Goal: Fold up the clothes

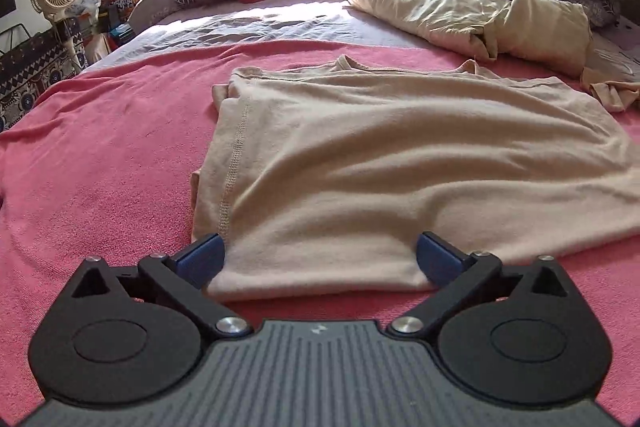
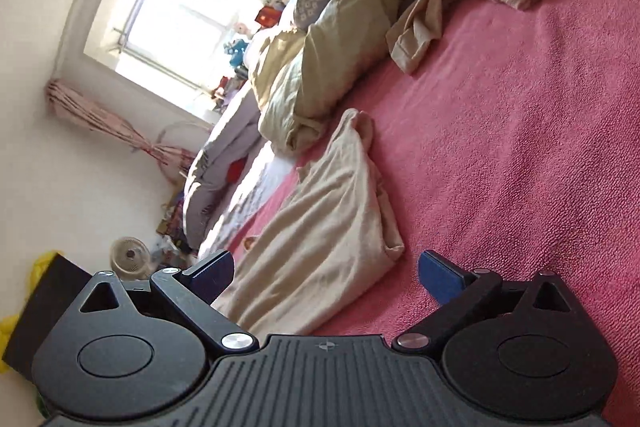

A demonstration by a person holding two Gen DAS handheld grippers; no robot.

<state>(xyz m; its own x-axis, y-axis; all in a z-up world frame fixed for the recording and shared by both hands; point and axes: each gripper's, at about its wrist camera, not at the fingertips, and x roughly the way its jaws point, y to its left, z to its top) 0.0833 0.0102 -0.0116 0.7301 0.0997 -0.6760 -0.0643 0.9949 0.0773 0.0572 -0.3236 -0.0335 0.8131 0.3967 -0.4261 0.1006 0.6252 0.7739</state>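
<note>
Garment: beige knit top (image 1: 400, 163) lying centre to right of left wrist view on pink blanket (image 1: 100, 155), partly folded, left sleeve tucked under. Judged light, limp, non-slip; will sag and crease unless held at two points. Best hold: near hem corners, doubled edge. Left gripper (image 1: 320, 259) wide, nothing held, straddling near hem, angled down. Right gripper (image 2: 326, 275) wide, nothing held, view rolled sideways, over top's lower-centre edge.
</note>
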